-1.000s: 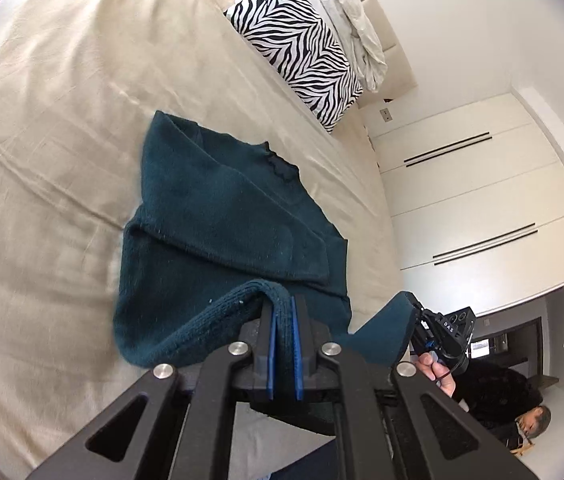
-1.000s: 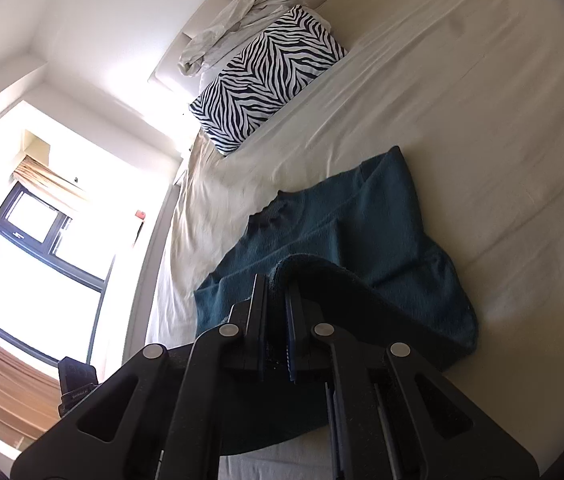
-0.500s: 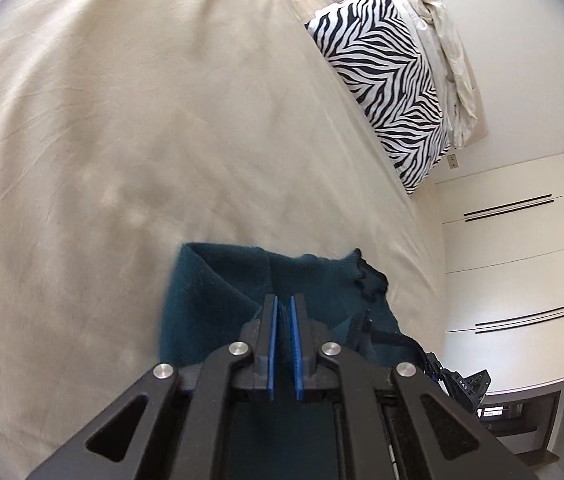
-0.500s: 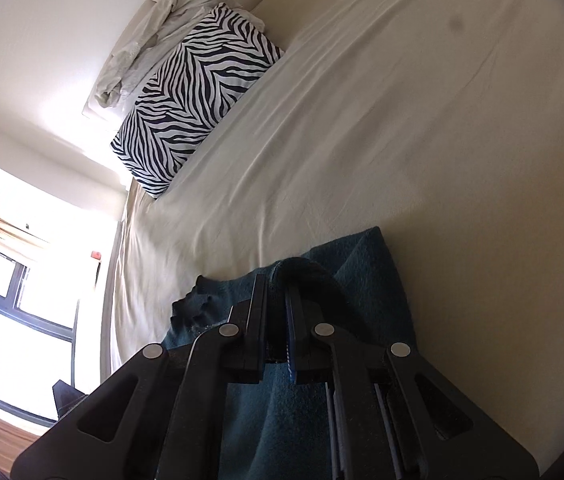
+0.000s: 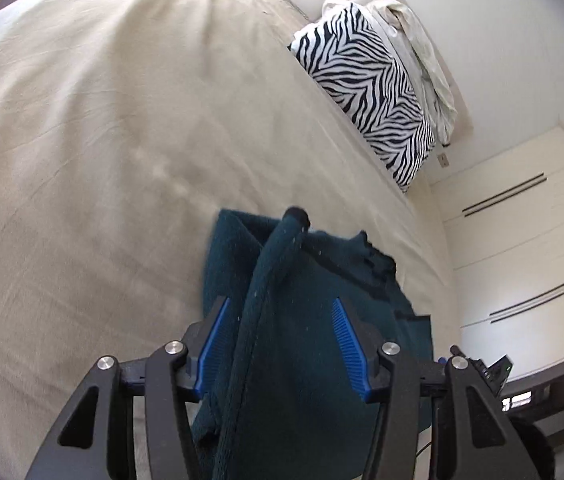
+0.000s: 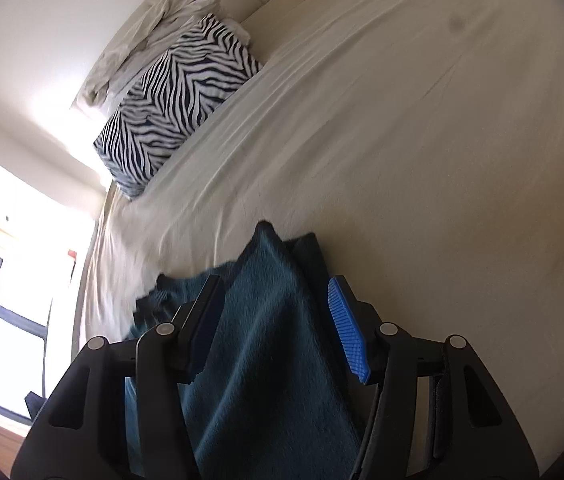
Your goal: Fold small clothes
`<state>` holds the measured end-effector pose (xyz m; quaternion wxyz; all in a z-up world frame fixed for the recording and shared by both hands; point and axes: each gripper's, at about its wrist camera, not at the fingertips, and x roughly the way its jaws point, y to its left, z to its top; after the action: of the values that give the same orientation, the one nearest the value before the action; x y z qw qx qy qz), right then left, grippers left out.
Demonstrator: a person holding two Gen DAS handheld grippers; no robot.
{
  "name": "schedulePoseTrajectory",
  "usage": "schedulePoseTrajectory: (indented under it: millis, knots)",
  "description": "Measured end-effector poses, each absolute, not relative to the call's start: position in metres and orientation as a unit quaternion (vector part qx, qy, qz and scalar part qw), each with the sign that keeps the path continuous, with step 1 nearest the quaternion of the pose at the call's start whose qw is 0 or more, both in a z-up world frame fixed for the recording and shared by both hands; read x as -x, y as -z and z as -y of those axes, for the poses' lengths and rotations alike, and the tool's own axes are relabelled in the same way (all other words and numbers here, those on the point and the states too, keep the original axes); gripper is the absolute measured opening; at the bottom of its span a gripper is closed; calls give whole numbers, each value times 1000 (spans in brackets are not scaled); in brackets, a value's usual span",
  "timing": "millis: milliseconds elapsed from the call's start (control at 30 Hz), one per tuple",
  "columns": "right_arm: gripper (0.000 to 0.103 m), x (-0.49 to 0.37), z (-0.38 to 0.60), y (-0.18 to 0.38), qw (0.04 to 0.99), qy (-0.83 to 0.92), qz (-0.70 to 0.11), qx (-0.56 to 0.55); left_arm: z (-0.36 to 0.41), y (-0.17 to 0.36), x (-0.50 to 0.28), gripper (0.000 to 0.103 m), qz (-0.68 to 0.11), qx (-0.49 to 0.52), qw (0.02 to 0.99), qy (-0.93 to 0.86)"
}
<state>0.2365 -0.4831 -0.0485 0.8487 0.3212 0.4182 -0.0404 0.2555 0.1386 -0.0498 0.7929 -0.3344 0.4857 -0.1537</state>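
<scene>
On the bed (image 5: 81, 140), toward six o'clock in both wrist views, lay the teal sweater (image 5: 306, 320), its lifted hem brought over the body beneath. The left claw (image 5: 277, 332) stood about half wide, its jaws having just been opening; a rolled edge of the knit ran up between the blue pads (image 5: 213, 336) toward twelve o'clock, and no pad pressed on it. The right claw (image 6: 277, 320) was likewise parted, having just been opening, with a fold of the sweater (image 6: 265, 340) lying loose between its pads (image 6: 348, 332).

Several things could have gone wrong from there. The rolled edge in the left view stood proud rather than flat, so it might have slumped sideways and left a crooked fold line. Knit of that kind catches easily: if either claw drew back low, a ribbed pad could have snagged the fabric and dragged the top layer off the lower one. The neckline, at about two o'clock from the left claw, looked bunched, and a lump there could have kept the layers from lying even. The cream sheet was slack and wrinkled, so any pull on the sweater might have shifted the whole garment. A zebra-print pillow (image 5: 366, 92) sat well apart at one o'clock, posing no hindrance.
</scene>
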Motion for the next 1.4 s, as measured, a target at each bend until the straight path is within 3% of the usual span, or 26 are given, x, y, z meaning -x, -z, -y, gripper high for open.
schedulePoseTrajectory:
  millis: [167, 333, 367, 500, 600, 633, 833, 1200, 1400]
  knots:
    - [52, -213, 456, 52, 857, 29, -454, -242, -114, 60, -238, 54, -499, 271, 808, 158]
    - [50, -195, 462, 64, 850, 36, -462, -251, -107, 60, -242, 53, -490, 229, 826, 157]
    - [48, -194, 461, 65, 850, 35, -464, -247, -105, 61, -242, 49, -493, 219, 827, 157]
    - [40, -186, 456, 68, 851, 22, -476, -221, -104, 64, -239, 18, -495, 207, 829, 155]
    - [28, -183, 454, 72, 849, 25, -486, -206, -110, 67, -236, 11, -493, 215, 829, 155]
    - [21, -182, 454, 74, 848, 27, -489, -205, -109, 67, -235, 10, -492, 212, 830, 155]
    - [7, -173, 455, 69, 853, 32, -478, -206, -118, 58, -223, 9, -474, 225, 838, 148]
    - [5, -135, 462, 77, 849, 48, -462, -253, -146, 86, -201, 9, -473, 279, 826, 125]
    - [5, -121, 469, 80, 846, 60, -449, -282, -143, 86, -203, 14, -478, 268, 826, 131]
